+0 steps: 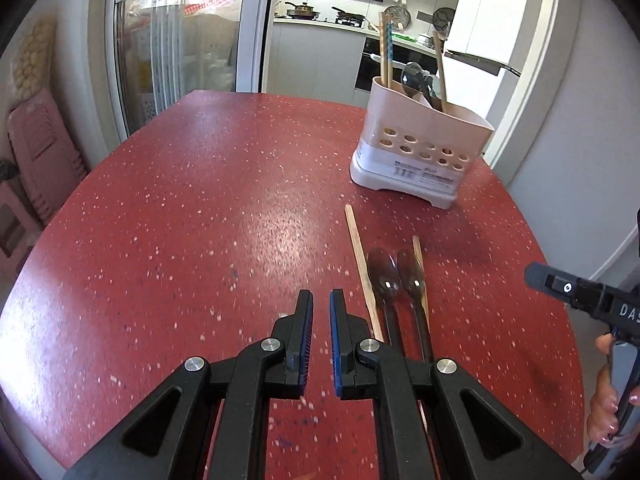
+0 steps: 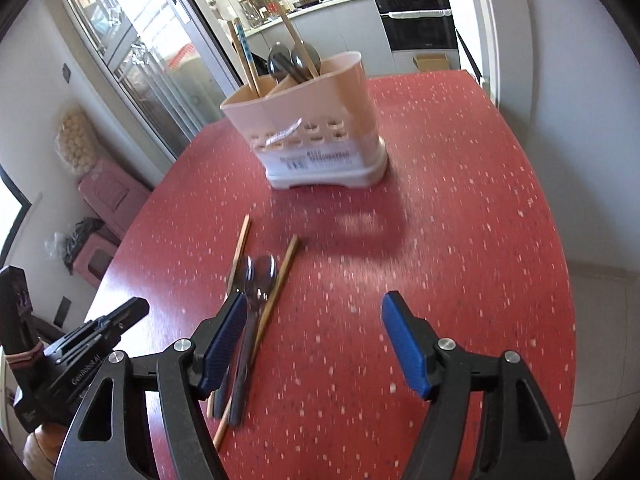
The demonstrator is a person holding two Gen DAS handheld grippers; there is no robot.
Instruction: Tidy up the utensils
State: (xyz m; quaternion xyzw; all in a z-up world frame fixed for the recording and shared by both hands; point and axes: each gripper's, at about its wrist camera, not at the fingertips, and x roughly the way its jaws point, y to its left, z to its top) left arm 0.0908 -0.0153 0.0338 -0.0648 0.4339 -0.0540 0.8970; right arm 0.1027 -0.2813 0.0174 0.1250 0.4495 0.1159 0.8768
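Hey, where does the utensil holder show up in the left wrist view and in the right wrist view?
Left wrist view: the beige utensil holder stands upper right on the red table, beyond the loose spoons and chopsticks.
Right wrist view: the utensil holder stands upper centre, straight beyond the same utensils.
Shared landmark: the two spoons lying side by side between two chopsticks, nearer the cameras than the holder.
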